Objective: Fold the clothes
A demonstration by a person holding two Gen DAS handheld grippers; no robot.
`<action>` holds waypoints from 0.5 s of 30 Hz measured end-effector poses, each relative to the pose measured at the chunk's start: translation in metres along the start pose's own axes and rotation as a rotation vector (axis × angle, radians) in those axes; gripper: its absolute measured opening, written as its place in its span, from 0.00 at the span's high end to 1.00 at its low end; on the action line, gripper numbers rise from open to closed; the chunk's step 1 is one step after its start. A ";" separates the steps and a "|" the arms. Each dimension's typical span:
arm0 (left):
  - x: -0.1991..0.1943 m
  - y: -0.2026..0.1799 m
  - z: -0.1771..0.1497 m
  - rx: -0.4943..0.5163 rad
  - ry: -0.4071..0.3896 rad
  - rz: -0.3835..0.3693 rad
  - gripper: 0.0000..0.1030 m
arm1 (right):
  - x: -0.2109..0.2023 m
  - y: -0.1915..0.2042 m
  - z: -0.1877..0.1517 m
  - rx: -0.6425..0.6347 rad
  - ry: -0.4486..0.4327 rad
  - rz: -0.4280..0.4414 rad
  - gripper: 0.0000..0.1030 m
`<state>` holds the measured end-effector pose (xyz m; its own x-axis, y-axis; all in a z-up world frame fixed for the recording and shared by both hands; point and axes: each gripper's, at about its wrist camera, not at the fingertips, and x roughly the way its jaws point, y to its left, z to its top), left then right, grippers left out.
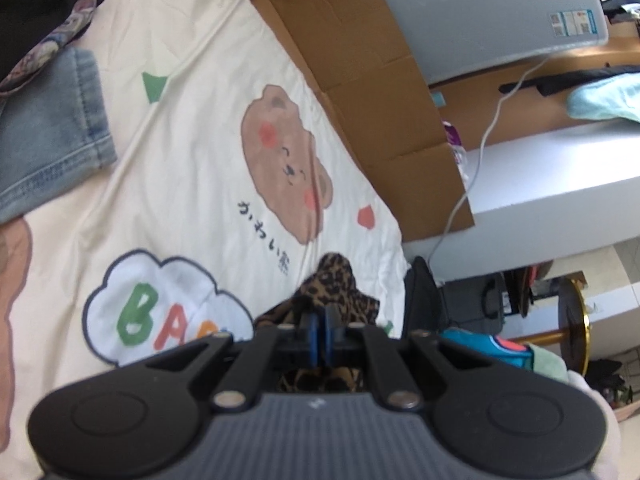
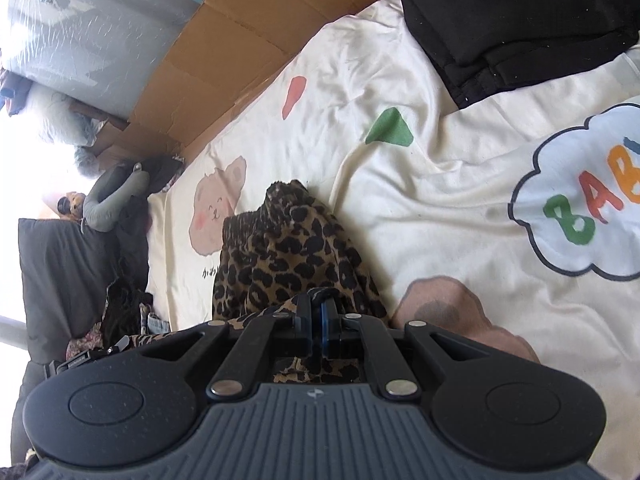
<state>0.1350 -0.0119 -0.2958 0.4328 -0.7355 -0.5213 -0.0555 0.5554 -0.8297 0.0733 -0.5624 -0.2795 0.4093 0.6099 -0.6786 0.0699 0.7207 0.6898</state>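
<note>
Both wrist cameras look down close over the bedsheet (image 1: 208, 128), sharing the leopard garment (image 2: 288, 256) at six o'clock.

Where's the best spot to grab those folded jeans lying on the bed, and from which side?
Probably at the stitched hem end of the jeans, coming in low from the open bedsheet side. That edge lies free and thick; other clothes crowd the far side. Both grippers are currently shut on the leopard-print garment.

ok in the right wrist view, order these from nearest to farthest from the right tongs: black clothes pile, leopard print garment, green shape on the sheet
1. leopard print garment: pinched in the right tongs, bunched just ahead of them.
2. green shape: printed on the sheet, farther up and slightly right.
3. black clothes pile: top right corner, farthest away.
</note>
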 end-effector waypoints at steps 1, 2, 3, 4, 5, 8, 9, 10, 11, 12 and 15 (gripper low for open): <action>0.003 0.000 0.002 0.000 -0.001 0.002 0.96 | 0.002 0.000 0.002 -0.003 0.000 -0.006 0.98; 0.007 0.001 0.004 0.001 -0.001 0.005 0.96 | 0.005 0.000 0.003 -0.014 0.002 -0.017 0.98; 0.010 0.001 0.006 -0.001 -0.001 0.008 0.96 | 0.007 0.000 0.005 -0.018 0.004 -0.022 0.98; 0.013 0.001 0.008 -0.004 -0.001 0.010 0.96 | 0.009 0.000 0.006 -0.021 0.005 -0.028 0.98; 0.016 0.002 0.010 -0.005 -0.001 0.012 0.96 | 0.011 -0.001 0.008 -0.016 0.005 -0.027 0.98; 0.023 0.004 0.016 -0.011 -0.011 0.016 0.96 | 0.016 -0.004 0.014 -0.001 0.002 -0.023 0.98; 0.024 0.004 0.018 -0.015 -0.017 0.016 0.96 | 0.017 -0.004 0.016 0.009 -0.001 -0.010 0.98; 0.024 0.003 0.020 -0.014 -0.024 0.011 0.96 | 0.018 -0.004 0.019 0.019 -0.005 0.002 0.98; 0.023 0.001 0.023 -0.011 -0.031 0.003 0.96 | 0.017 -0.002 0.021 0.022 -0.009 0.009 0.98; 0.022 -0.002 0.025 -0.007 -0.038 -0.005 0.96 | 0.016 0.000 0.023 0.024 -0.012 0.016 0.98; 0.022 -0.006 0.030 0.002 -0.043 -0.024 0.96 | 0.014 0.003 0.029 0.026 -0.018 0.037 0.98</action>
<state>0.1716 -0.0199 -0.2957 0.4721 -0.7316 -0.4917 -0.0428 0.5382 -0.8418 0.1058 -0.5618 -0.2798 0.4281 0.6296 -0.6484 0.0777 0.6891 0.7205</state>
